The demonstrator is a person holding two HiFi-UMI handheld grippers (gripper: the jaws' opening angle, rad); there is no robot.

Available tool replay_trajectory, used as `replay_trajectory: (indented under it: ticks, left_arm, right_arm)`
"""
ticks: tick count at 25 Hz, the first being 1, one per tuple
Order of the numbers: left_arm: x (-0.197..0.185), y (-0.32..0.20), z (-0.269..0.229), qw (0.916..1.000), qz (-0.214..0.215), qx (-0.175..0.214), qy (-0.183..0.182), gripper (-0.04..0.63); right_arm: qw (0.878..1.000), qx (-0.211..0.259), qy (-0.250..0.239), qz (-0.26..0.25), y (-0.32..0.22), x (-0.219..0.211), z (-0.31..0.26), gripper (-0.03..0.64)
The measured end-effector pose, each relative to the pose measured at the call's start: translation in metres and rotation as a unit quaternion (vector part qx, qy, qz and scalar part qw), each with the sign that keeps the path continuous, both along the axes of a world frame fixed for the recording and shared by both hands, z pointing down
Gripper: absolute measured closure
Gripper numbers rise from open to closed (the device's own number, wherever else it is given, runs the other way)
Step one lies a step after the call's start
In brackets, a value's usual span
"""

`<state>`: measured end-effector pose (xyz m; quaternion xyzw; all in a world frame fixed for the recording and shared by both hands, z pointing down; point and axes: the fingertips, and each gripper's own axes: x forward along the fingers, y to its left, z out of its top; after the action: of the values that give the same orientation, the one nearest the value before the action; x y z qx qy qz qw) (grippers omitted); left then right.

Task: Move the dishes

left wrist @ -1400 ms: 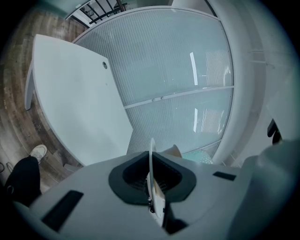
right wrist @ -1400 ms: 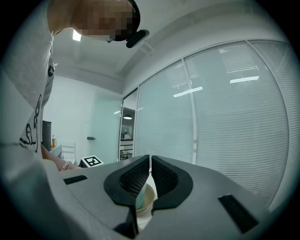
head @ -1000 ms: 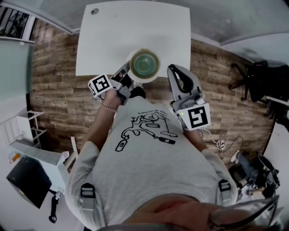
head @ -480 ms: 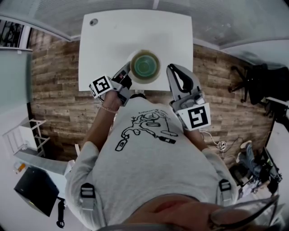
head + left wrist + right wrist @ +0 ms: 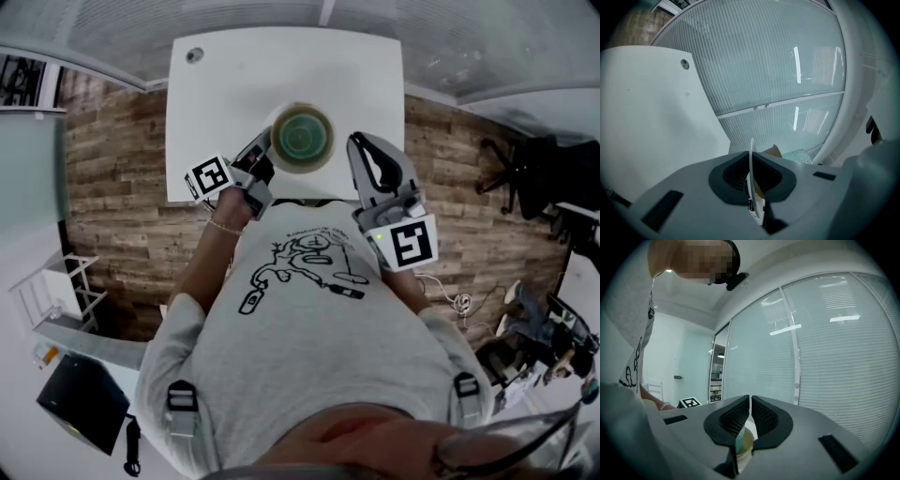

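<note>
**Both tongs clamped on the plate (image 5: 300, 172)**

My left tongs (image 5: 261, 161) pinch the plate's thin white rim on one side, and my right tongs (image 5: 359, 155) pinch the opposite rim. A green bowl (image 5: 301, 137) sits on the plate, over the near part of the white table (image 5: 234, 94).

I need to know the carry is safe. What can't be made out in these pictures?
Whether the plate touches the table: head view looks straight down.
What is in the bowl: head view, too small.
Most of the plate: left gripper view, the left gripper covers all but a rim edge.
Most of the bowl: right gripper view, the right gripper covers it.
</note>
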<state>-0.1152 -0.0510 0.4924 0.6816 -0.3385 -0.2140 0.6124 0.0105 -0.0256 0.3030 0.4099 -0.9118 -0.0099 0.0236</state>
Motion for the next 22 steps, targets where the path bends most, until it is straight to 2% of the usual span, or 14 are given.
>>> replay_trajectory:
  ticks: [16, 22]
  left_arm:
    - [0.038, 0.0, 0.005, 0.9997, -0.018, -0.016, 0.0, 0.583]
    - [0.041, -0.001, 0.005, 0.9997, -0.021, -0.015, -0.002, 0.583]
  right_arm:
    - [1.0, 0.0, -0.002, -0.03, -0.009, 0.035, 0.001, 0.578]
    - [0.999, -0.004, -0.006, -0.048, -0.008, 0.029, 0.003, 0.557]
